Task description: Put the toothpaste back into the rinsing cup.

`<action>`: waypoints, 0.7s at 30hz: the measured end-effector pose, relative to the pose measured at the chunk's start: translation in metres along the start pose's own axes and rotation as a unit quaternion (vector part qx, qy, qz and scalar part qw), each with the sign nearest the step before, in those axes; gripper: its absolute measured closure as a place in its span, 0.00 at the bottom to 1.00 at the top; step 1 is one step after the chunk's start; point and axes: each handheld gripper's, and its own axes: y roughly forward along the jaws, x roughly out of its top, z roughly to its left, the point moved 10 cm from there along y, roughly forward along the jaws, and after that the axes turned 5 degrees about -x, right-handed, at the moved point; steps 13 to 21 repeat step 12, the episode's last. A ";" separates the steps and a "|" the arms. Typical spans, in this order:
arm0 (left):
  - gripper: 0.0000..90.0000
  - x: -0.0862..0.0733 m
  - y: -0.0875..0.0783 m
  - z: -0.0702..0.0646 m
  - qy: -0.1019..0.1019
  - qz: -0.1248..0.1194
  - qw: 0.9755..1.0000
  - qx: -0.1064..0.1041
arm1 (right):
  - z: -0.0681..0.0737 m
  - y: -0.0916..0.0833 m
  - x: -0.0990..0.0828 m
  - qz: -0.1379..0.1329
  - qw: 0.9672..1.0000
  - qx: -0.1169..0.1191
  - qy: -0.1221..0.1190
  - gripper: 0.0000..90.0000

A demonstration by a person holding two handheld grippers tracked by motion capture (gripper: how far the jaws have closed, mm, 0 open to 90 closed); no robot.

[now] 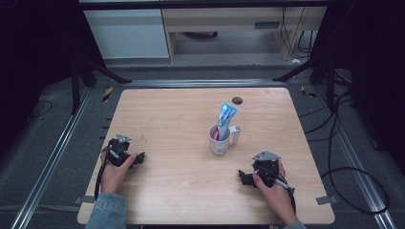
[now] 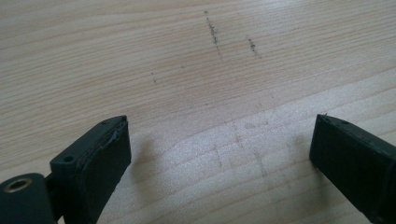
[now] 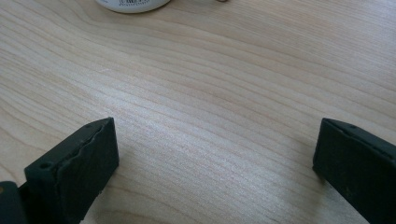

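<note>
From above, a white mug (image 1: 219, 140) stands near the middle of the desk (image 1: 172, 119), a blue toothpaste tube (image 1: 225, 119) propped upright in it and leaning over the rim on the handle side; the left tongs (image 1: 139, 158) lie well to the left of the mug and the right tongs (image 1: 242, 177) just short of it on the near right, each in a hand resting on the wood; the mug looks hard, smooth and fairly light, best taken by its handle or rim, while the tube is soft and would likely give if squeezed, so its flat upper end is the place to pinch; bare wood lies all round the mug, its far edge well off; in the left gripper view the jaws stand wide apart over scuffed grain; in the right gripper view the jaws are likewise spread, the mug's base (image 3: 133, 4) just ahead.
</note>
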 end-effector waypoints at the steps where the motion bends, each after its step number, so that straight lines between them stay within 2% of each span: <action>1: 0.05 0.000 0.000 0.000 -0.001 -0.001 1.000 -0.001 | 0.000 0.000 0.000 0.000 1.000 0.000 0.000 0.01; 5: 0.02 0.000 0.004 -0.001 -0.008 -0.014 1.000 -0.017 | 0.000 0.000 0.000 0.000 1.000 0.000 0.000 0.01; 6: 0.01 0.000 0.007 -0.001 -0.016 -0.025 0.999 -0.026 | 0.000 0.000 0.000 0.000 1.000 0.000 0.000 0.01; 8: 0.00 0.001 0.008 -0.001 -0.014 -0.038 0.999 -0.027 | 0.000 0.000 0.000 0.000 1.000 -0.001 -0.001 0.01; 21: 0.00 0.001 0.008 -0.001 -0.015 -0.039 0.999 -0.025 | 0.001 -0.001 0.000 0.001 1.000 0.001 0.000 0.01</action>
